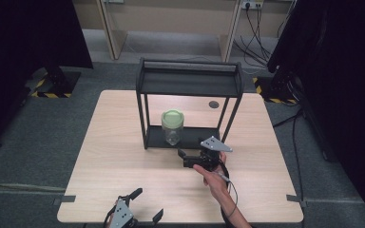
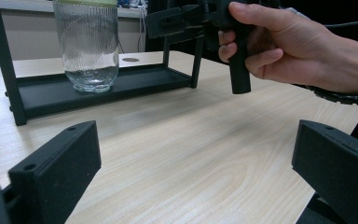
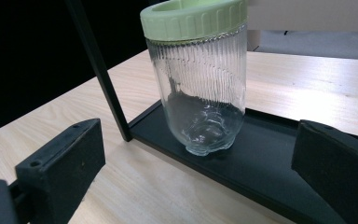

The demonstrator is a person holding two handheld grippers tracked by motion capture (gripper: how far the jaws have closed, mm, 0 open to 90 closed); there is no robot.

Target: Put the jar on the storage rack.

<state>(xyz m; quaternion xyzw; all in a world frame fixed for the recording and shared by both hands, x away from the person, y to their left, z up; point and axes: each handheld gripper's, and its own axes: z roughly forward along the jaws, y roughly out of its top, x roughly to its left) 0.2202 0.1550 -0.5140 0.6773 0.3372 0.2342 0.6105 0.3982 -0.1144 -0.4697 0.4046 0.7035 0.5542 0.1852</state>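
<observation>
- Light wood table [image 1: 123, 156] on grey carpet, dark curtains either side, cables along the back wall.
- Glass jar [image 1: 172, 127], ribbed, pale green screw lid [image 1: 172, 117] on, looks empty. It stands upright on the bottom tray of the black two-tier rack [image 1: 190, 85], toward the tray's left-front, near the front-left post. Front of the rack is open, so a straight horizontal approach works; the top shelf blocks any grab from above.
- Right gripper [image 1: 190, 156]: jaws spread wide, nothing held, hovering just in front of the tray edge and aimed at the jar. In the right gripper view the jar [image 3: 200, 88] sits between the two pads but farther off, not yet inside them. Likely lining up for a side grasp on the ribbed body below the lid.
- Hand [image 1: 214, 175] holds that gripper low and roughly level, which suits clearing the tray lip and the post.
- Left gripper [image 1: 140, 206]: also wide open, empty, parked at the near table edge, well apart from the rack. Looks like standby, out of the right one's path.
</observation>
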